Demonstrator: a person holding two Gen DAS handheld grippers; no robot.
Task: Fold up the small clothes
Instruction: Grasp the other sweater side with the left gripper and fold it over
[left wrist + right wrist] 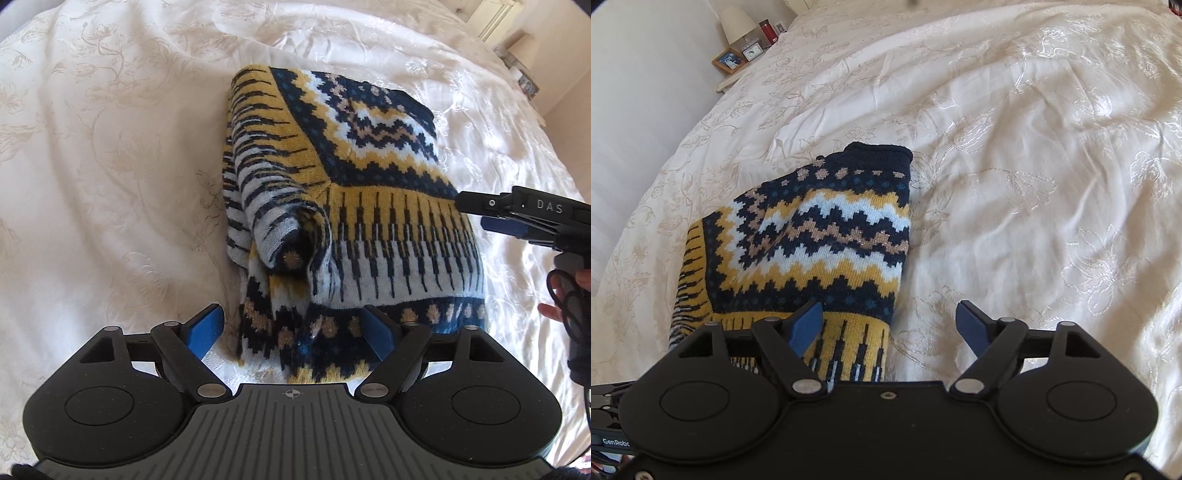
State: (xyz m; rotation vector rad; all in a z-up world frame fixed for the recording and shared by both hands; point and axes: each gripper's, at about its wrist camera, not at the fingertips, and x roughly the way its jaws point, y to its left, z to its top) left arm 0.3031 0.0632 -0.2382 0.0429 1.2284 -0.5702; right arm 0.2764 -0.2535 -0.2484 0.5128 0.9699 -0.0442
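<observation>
My knit sweater lies half folded in the middle of the bedspread — both claws, left gripper and right gripper, gape wide holding nothing — so I should pinch the bottom hem and fold upward slowly.

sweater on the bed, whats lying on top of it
A rolled sleeve lies across the folded sweater, open cuff facing the left gripper. The layers beneath the sleeve are covered and cannot be seen.

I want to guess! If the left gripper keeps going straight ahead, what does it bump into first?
Probably the folded sweater: its near hem already lies between the open left gripper fingers. Depth is hard to judge.
</observation>
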